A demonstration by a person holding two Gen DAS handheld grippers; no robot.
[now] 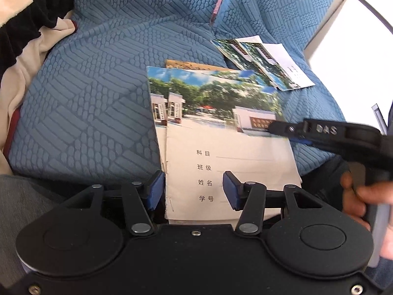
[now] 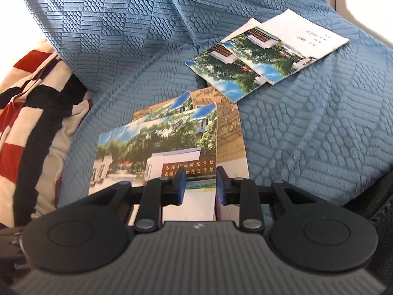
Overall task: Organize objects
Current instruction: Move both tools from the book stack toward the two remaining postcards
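There is no box or tray here, just a blue quilted sofa cover (image 1: 103,93) with school exercise books spread on it. The near stack of exercise books (image 1: 221,127) lies fanned, two photo covers over a tan-covered book (image 2: 228,127). A second pair of exercise books (image 2: 258,56) lies further back, apart from the stack. The left gripper (image 1: 194,189) hangs over the stack's lower edge, jaws parted, gripping nothing. The right gripper (image 2: 199,184) sits at the top book's right edge, jaws narrowly apart; whether they pinch it, I cannot tell. A striped blanket (image 2: 32,103) crowds the left side.
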